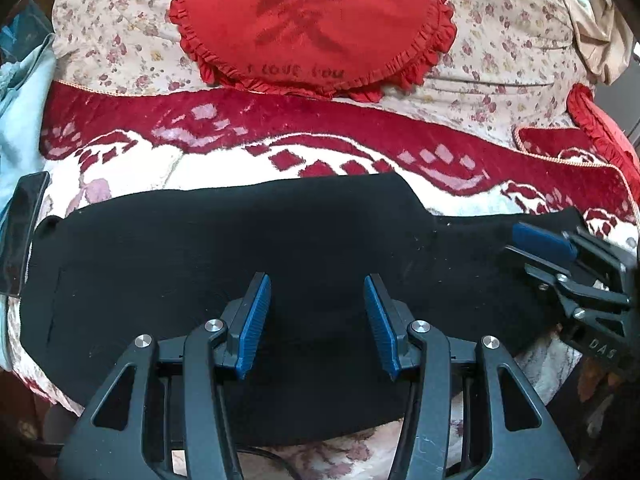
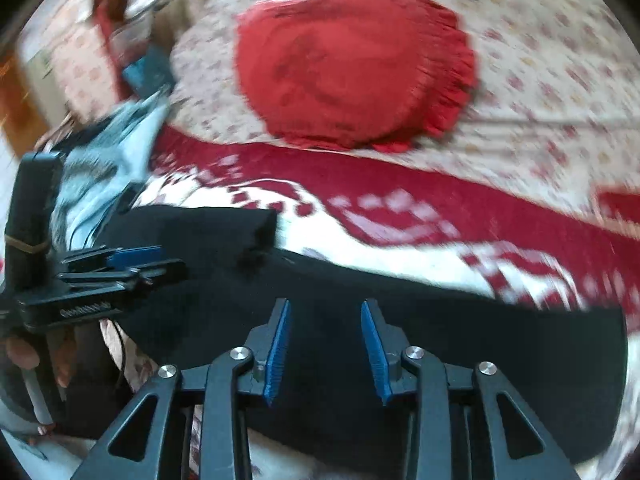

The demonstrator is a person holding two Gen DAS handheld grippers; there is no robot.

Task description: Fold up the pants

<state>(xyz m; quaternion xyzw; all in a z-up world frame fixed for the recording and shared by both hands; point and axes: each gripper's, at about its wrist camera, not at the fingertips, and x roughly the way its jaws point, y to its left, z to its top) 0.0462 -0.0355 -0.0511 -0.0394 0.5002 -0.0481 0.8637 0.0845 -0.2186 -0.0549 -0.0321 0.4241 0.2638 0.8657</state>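
The black pants (image 1: 240, 256) lie flat across the red and white blanket (image 1: 240, 152), stretched left to right; they also show in the right wrist view (image 2: 480, 344). My left gripper (image 1: 316, 292) is open and empty, just above the middle of the pants. My right gripper (image 2: 324, 316) is open and empty over the pants further right; it also shows at the right edge of the left wrist view (image 1: 532, 246). The left gripper shows at the left of the right wrist view (image 2: 156, 260). The right wrist view is blurred.
A round red frilled cushion (image 1: 312, 20) lies beyond the pants on a floral quilt (image 1: 500, 40). Light blue cloth (image 1: 20, 120) and a dark phone-like slab (image 1: 20, 232) sit at the left. A beige cloth (image 1: 596, 36) lies far right.
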